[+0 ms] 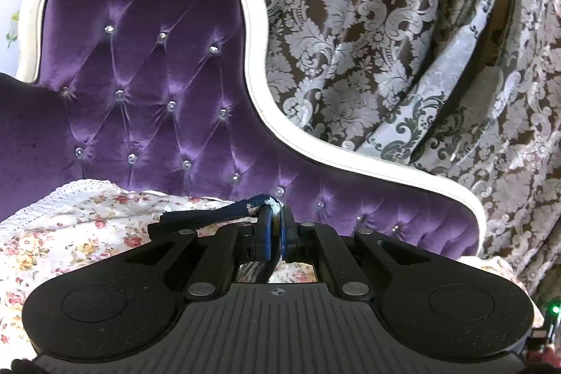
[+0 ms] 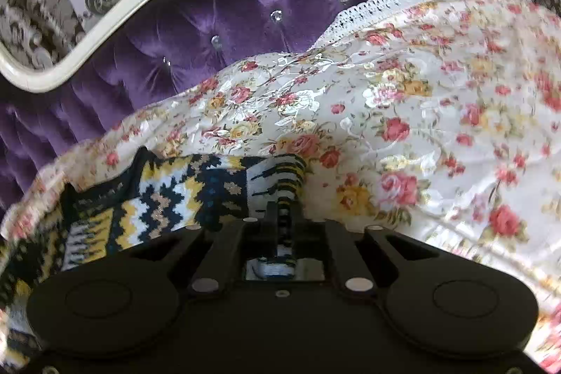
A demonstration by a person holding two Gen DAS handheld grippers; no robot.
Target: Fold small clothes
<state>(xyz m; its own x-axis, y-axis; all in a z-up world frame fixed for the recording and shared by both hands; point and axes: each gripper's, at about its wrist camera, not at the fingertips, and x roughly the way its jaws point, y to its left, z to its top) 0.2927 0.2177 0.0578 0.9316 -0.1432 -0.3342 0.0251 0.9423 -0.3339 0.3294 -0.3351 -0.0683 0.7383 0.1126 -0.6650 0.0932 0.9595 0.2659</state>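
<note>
Left tongs (image 1: 277, 226) pinching knit garment (image 2: 168, 198) edge, right tongs (image 2: 285, 216) clamping its striped corner

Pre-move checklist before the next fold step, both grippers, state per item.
1. Left gripper jaws shut on the dark navy knit edge: ok.
2. Right gripper jaws shut on the navy, yellow and white zigzag knit garment: ok.
3. Both grips on the same garment: cannot tell.
4. Garment spread flat on the floral bedspread with lace trim: not ok, it looks bunched.
5. Space toward the purple tufted velvet headboard: ok.
6. Right wrist view sharp enough to judge edges: not ok, blurred at the margins.
</note>
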